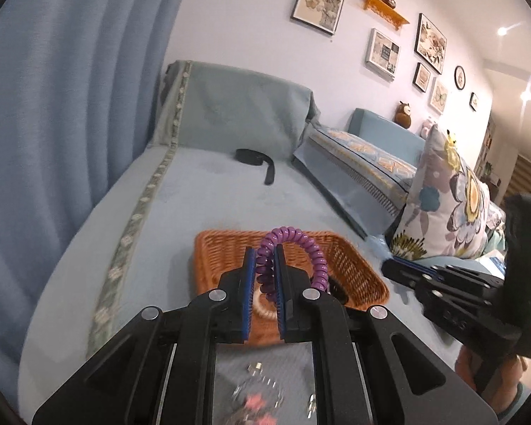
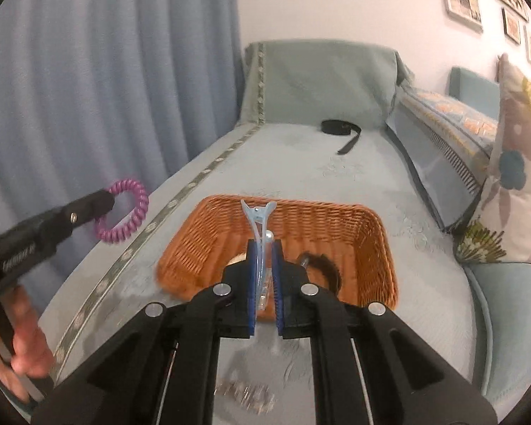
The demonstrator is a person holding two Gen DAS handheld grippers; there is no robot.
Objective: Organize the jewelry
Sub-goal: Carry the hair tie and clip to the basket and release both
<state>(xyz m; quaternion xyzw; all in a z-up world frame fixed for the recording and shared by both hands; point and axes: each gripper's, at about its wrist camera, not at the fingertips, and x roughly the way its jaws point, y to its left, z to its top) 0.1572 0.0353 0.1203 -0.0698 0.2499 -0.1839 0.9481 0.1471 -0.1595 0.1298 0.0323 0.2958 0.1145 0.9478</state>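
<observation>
My left gripper [image 1: 264,253] is shut on a purple spiral hair tie [image 1: 301,244], whose loop arcs up and to the right above an orange wicker basket [image 1: 364,269]. My right gripper [image 2: 264,248] is shut on a light blue hair clip [image 2: 257,217] that sticks up past the fingertips, in front of the same basket [image 2: 375,241]. A dark hair piece [image 2: 324,264] lies inside the basket. In the right wrist view the left gripper [image 2: 104,203] shows at the left with the purple tie [image 2: 127,212]. The right gripper [image 1: 389,265] shows at the right of the left wrist view.
The basket sits on a pale blue sofa cover [image 2: 336,170]. A black strap [image 2: 340,129] lies further back. Small loose jewelry pieces [image 1: 262,386] lie near the front. A floral cushion [image 1: 449,198] stands at the right, a blue curtain [image 2: 106,71] at the left.
</observation>
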